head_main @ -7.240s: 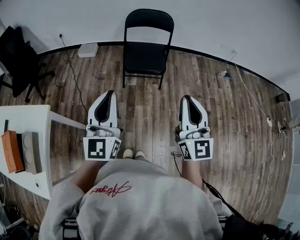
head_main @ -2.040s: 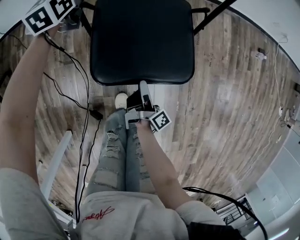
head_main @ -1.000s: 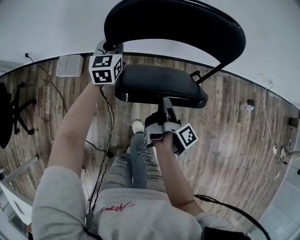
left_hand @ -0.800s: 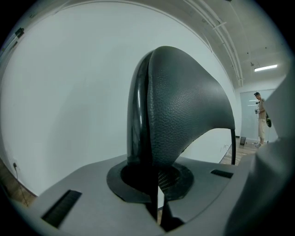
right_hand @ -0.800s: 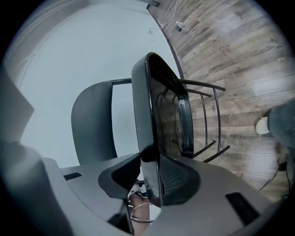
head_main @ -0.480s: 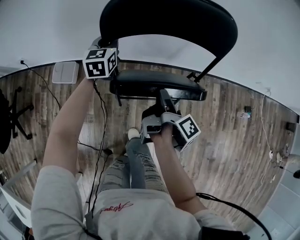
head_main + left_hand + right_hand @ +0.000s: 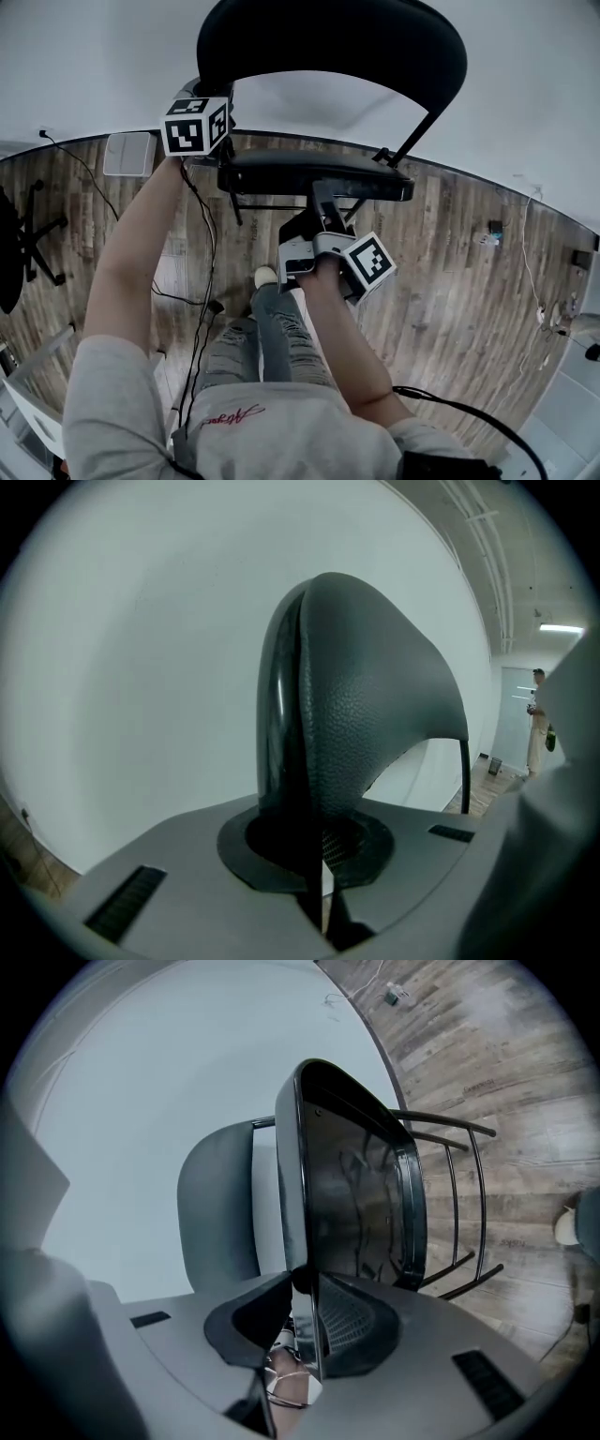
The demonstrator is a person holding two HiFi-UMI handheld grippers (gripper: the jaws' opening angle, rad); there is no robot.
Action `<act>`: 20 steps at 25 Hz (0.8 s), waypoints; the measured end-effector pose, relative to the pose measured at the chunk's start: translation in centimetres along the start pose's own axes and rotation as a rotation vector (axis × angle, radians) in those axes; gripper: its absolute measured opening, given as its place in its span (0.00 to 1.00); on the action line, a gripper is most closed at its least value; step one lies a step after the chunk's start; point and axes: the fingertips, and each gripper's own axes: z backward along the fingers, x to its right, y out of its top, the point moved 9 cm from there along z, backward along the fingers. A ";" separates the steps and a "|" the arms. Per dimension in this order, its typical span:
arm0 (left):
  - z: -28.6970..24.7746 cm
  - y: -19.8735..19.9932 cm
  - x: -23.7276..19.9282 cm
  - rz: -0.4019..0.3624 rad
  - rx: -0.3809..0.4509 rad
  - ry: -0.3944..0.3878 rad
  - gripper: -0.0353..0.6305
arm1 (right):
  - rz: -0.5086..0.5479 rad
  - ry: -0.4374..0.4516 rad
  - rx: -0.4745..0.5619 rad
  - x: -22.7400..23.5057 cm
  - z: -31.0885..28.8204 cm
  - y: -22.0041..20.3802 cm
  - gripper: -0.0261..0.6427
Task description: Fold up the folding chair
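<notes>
The left gripper [image 7: 210, 92] is clamped tight on the side edge of the backrest [image 7: 328, 42] of the folding chair [image 7: 410, 131]. The right gripper [image 7: 323, 190], its jaws just closing, pinches the front edge of the seat [image 7: 314, 175]. The chair stands on the wooden floor [image 7: 469, 281] at its edge by the wall [image 7: 84, 66].

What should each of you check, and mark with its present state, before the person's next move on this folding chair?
1. The left gripper is shut on the backrest: ok.
2. The right gripper grips the seat at its near edge; its jaws have just been closing onto it: ok.
3. The seat lies flat against the backrest: not ok, a wide gap shows.
4. The shoe is clear of the legs: cannot tell.
</notes>
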 end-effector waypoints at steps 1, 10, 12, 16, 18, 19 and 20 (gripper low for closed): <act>-0.3 0.1 0.0 -0.001 -0.008 0.001 0.10 | -0.007 -0.005 -0.006 0.0 -0.2 0.0 0.17; -1.3 0.9 -0.7 -0.079 -0.006 -0.004 0.10 | -0.046 -0.019 -0.019 -1.7 -3.1 -0.2 0.18; -2.3 0.9 -1.3 -0.115 0.008 0.018 0.10 | -0.054 -0.022 -0.028 -2.5 -5.5 0.3 0.18; -2.7 1.3 -1.8 -0.143 0.070 0.035 0.10 | -0.046 0.002 -0.041 -4.2 -8.9 1.1 0.18; -1.8 1.6 -1.5 -0.138 0.086 0.035 0.10 | -0.033 0.022 -0.037 -4.7 -8.8 1.1 0.18; -1.4 1.8 -1.4 -0.132 0.090 0.034 0.11 | -0.032 0.026 -0.035 -4.7 -8.7 1.1 0.17; -1.1 1.9 -1.3 -0.125 0.095 0.032 0.15 | -0.036 0.033 -0.032 -4.7 -8.8 1.1 0.16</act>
